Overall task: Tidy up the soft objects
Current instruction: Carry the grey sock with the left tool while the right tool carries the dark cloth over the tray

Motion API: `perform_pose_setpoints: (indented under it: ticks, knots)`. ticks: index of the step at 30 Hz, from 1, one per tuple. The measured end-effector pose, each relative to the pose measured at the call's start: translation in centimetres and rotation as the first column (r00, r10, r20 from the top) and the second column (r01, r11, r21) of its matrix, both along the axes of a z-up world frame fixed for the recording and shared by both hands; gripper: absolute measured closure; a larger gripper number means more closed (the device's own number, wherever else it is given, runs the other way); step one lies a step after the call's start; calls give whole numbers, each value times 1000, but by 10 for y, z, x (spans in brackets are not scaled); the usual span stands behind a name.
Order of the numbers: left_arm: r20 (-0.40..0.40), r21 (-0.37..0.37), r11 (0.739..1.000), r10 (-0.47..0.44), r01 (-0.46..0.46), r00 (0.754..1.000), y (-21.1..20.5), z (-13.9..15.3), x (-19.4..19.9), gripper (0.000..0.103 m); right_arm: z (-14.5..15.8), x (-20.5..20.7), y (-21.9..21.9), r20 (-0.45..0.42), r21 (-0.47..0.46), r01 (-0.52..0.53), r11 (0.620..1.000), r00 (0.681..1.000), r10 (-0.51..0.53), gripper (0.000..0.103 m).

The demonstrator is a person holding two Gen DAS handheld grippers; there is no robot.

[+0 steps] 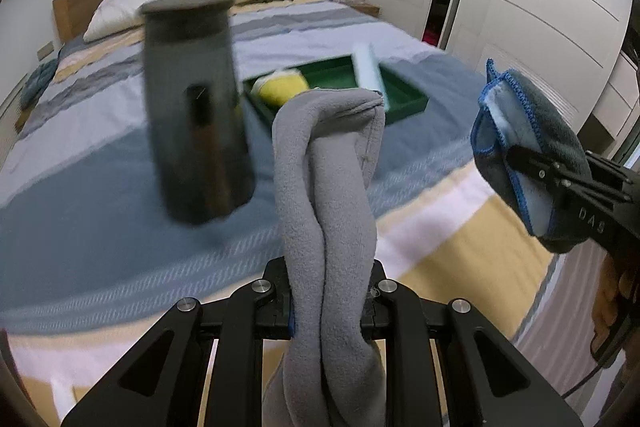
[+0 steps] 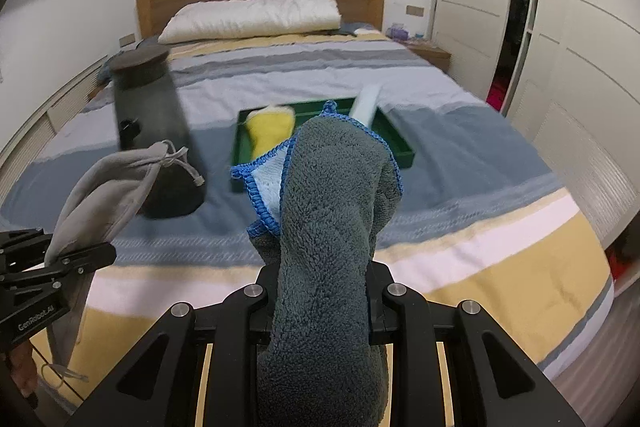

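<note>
I hold a light grey fleece drawstring pouch (image 1: pixel 328 187) clenched in my left gripper (image 1: pixel 328 323) and a dark grey blue-edged microfibre cloth (image 2: pixel 332 227) in my right gripper (image 2: pixel 320 311); both await the green rectangular tray (image 2: pixel 400 147) at centre frame on the bed, already holding a yellow plush (image 2: pixel 268 131)

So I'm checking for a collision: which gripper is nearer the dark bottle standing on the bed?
Left. The left gripper, shut on the grey drawstring pouch, is just in front of the dark bottle. The right gripper, holding the blue-edged cloth, is farther right, toward the green tray.
</note>
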State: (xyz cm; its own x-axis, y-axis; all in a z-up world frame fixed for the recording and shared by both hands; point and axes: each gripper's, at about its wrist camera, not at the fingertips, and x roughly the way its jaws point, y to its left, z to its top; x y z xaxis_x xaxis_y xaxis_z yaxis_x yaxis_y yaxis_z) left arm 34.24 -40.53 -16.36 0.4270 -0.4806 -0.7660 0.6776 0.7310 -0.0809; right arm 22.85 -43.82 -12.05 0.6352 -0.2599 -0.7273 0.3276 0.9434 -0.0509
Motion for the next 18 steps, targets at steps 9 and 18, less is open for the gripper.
perform_pose_setpoints:
  ticks: [9, 18]
  knots:
    - [85, -58, 998, 13, -8, 996, -62, 14, 39, 88, 3, 53, -38, 45, -64, 8, 998, 999, -5, 79]
    - [150, -75, 995, 76, -66, 986, -100, 5, 78, 87, -20, 126, -55, 80, -119, 7, 993, 997, 2, 79]
